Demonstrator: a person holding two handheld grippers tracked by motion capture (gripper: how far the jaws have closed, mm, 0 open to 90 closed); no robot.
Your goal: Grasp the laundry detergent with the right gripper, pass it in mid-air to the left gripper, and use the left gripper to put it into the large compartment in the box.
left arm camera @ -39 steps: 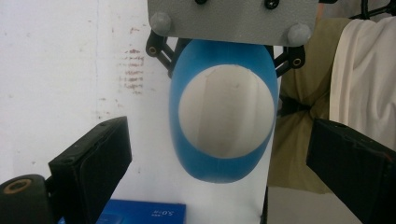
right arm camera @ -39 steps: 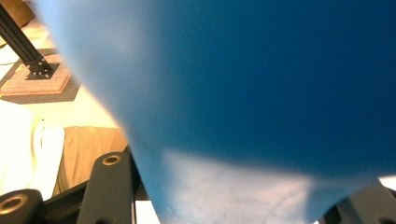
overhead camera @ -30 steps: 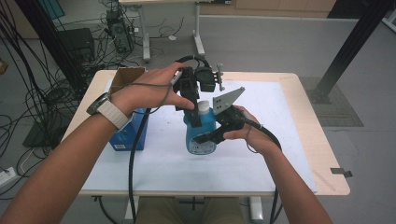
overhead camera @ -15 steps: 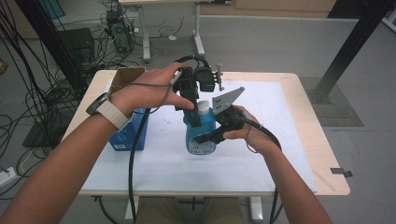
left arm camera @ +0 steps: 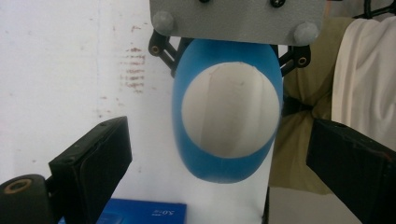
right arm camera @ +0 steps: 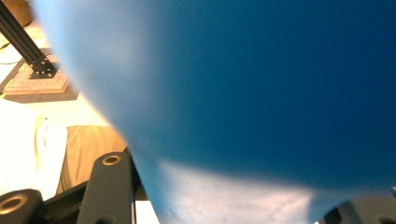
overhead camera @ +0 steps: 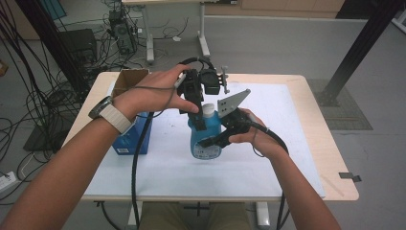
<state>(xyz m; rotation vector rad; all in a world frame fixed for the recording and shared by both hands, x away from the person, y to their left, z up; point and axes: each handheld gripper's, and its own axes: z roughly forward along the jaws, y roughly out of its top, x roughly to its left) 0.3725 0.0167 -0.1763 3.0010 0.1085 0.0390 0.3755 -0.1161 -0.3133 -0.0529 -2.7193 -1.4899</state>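
A lab or workshop: bare grey floor (overhead camera: 268, 43), tangled black cables (overhead camera: 33, 81) at far left, electronic equipment (overhead camera: 122, 31) beneath a far desk, a black metal frame post (overhead camera: 356, 52) at right, a wooden table (overhead camera: 330, 143).

Blue bottle (overhead camera: 205, 139) with white cap (overhead camera: 209, 109) and pale label; blue box (overhead camera: 132, 136) at the table's (overhead camera: 306, 158) left edge; white mat (overhead camera: 268, 143); black grippers.
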